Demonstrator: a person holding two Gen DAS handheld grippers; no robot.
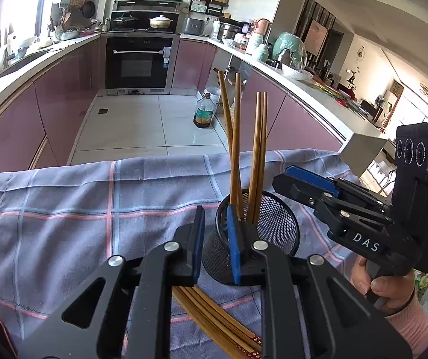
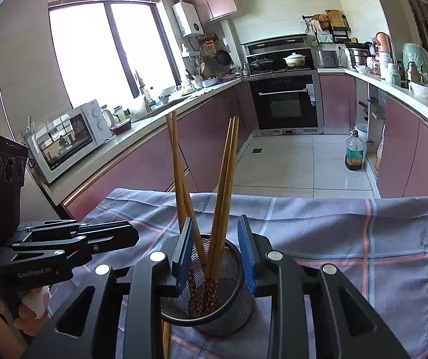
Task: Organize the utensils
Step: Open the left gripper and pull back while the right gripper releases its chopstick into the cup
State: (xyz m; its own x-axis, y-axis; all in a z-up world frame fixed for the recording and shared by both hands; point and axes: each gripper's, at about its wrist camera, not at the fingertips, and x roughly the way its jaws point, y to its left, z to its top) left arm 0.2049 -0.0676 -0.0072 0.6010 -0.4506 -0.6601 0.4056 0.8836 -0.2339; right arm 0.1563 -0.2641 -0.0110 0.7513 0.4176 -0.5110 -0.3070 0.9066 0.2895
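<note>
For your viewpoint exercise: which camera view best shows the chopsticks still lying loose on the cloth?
The left wrist view: several loose chopsticks fan across the cloth below the left gripper, patterned ends visible. The right wrist view shows only a sliver of one beside the mesh cup; the right gripper hides the rest.

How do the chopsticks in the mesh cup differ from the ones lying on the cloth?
The chopsticks in the cup stand nearly upright, patterned ends down; the chopsticks on the cloth lie flat. The standing ones lean apart as two pairs inside the black mesh cup; the loose ones lie bunched beside it on the checked cloth, partly hidden by the left claw. Both sets are brown wood with patterned red ends.
</note>
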